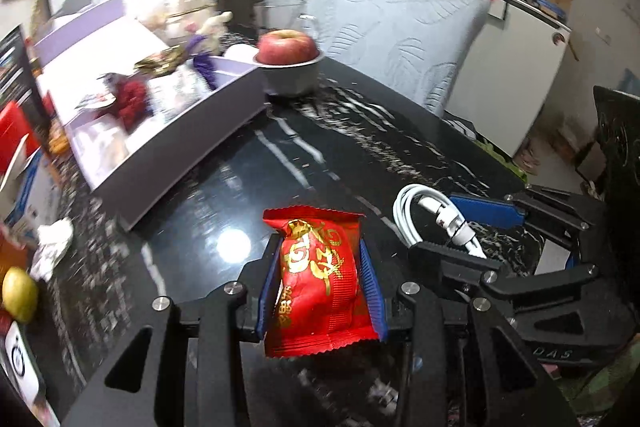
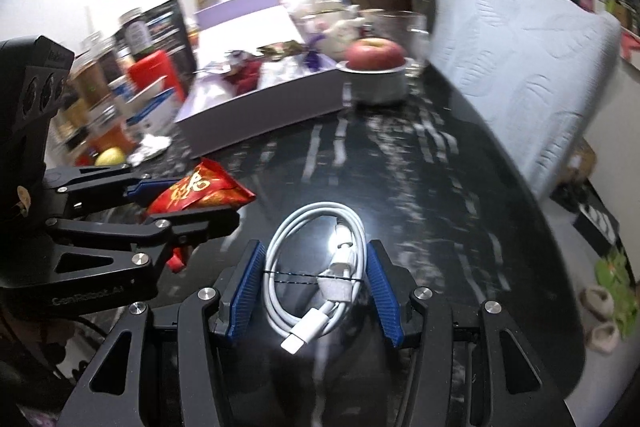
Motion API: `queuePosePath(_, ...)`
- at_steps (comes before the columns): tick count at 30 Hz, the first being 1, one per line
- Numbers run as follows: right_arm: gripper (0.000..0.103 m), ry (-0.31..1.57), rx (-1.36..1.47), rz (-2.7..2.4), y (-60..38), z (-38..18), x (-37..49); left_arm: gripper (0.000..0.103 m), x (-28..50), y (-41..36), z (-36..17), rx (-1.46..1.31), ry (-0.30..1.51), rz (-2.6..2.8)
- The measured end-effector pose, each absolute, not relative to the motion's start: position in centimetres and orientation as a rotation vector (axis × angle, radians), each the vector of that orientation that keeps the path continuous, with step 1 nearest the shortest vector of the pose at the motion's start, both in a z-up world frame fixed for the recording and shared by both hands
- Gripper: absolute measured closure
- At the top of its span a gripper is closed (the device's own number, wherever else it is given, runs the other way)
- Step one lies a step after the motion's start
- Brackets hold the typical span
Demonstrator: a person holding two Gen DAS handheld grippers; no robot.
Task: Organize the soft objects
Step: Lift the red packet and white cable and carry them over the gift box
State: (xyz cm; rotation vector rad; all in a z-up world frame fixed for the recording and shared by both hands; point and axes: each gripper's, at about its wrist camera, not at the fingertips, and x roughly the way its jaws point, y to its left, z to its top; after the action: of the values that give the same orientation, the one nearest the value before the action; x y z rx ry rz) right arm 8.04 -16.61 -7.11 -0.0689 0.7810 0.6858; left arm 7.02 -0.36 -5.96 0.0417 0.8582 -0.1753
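Note:
My left gripper [image 1: 319, 259] is shut on a red snack packet [image 1: 320, 283] with gold lettering, held above the black marble table [image 1: 320, 163]. The same packet [image 2: 200, 189] shows at the left of the right wrist view, between the left gripper's fingers [image 2: 188, 219]. My right gripper [image 2: 316, 267] is shut on a coiled white charging cable [image 2: 320, 267] bound with a twist tie. That cable [image 1: 436, 219] also appears at the right of the left wrist view. A lavender open box [image 1: 168, 115] with plush and wrapped items lies ahead on the left.
A red apple [image 1: 286, 47] sits in a white bowl [image 1: 292, 79] beside the box. A pale quilted pillow [image 1: 384, 23] leans at the table's far edge. Crumpled tissue [image 1: 52, 247], a yellow fruit [image 1: 19, 293] and cartons crowd the left side.

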Motion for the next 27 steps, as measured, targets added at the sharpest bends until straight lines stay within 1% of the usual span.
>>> queuePosePath(10, 0.051, 0.767, -0.122, 0.838, -11.6, -6.5, 6.0, 0.066, 3.8, 3.8, -5.0, -0.023, 0.821, -0.044)
queuePosePath(17, 0.051, 0.716, -0.137, 0.896, -8.9, -5.2, 4.8, 0.066, 2.4, 6.9, -4.0, -0.05, 0.792, 0.025)
queuePosePath(27, 0.051, 0.667, -0.146, 0.916, -6.2, -2.7, 6.4, 0.066, 3.3, 10.1, -2.0, -0.051, 0.742, 0.061)
